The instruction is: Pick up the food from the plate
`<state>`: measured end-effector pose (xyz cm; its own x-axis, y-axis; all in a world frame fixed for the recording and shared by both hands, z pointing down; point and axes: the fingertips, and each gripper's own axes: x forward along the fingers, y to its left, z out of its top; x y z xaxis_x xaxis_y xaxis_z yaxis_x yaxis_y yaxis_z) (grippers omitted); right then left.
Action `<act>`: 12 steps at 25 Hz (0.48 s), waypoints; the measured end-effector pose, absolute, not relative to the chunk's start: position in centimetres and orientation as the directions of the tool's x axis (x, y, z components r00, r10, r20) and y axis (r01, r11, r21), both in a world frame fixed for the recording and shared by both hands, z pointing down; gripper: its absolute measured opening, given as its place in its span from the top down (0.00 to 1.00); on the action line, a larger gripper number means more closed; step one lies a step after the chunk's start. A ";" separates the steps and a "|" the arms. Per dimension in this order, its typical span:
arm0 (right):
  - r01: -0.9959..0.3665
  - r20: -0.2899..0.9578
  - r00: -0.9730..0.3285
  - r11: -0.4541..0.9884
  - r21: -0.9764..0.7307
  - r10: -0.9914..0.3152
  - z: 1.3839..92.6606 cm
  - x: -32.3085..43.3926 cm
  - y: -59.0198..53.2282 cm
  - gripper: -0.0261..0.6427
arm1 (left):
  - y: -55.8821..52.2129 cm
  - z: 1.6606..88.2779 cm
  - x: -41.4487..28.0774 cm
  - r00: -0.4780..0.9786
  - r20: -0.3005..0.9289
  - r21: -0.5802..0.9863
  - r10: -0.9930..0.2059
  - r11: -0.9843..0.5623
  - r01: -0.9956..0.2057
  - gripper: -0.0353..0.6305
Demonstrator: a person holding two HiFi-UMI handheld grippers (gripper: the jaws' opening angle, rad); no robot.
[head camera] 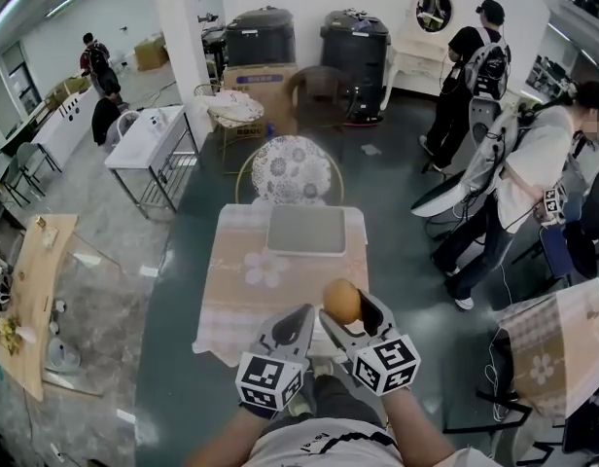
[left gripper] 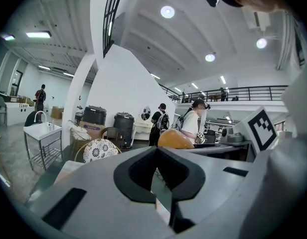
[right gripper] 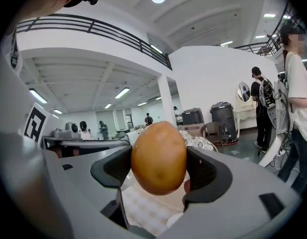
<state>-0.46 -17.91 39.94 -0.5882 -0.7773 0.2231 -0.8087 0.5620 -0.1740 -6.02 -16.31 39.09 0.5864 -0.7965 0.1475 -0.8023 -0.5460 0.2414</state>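
Observation:
A round orange-brown piece of food is clamped between the jaws of my right gripper, lifted above the near edge of the checked table. It also shows in the left gripper view as the food off to the right. My left gripper sits just left of it, jaws together with nothing between them. A white curved edge shows under the right jaws; I cannot tell whether it is the plate. Both grippers hide the table surface below them.
A grey tray lies at the table's far side, with a floral-cushioned chair behind it. People stand at the right near another clothed table. A wooden bench is at the left.

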 end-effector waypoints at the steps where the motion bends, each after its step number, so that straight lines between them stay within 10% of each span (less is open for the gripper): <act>1: -0.809 0.216 -0.588 0.563 -0.170 -0.779 39.6 -0.5 -17.8 0.49 | -16.2 38.7 -6.0 0.588 0.142 0.237 -0.796 -0.549 -0.801 0.94; 12: -0.811 0.175 -0.585 0.575 -0.111 -0.792 36.8 -0.5 -16.9 0.49 | -15.8 36.1 -5.7 0.595 0.095 0.217 -0.798 -0.567 -0.795 0.94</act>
<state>-0.55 -16.93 36.78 -0.5851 -0.7919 0.1750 -0.8109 0.5745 -0.1113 -5.70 -15.79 36.05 0.5952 -0.7980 0.0946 -0.7947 -0.5669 0.2169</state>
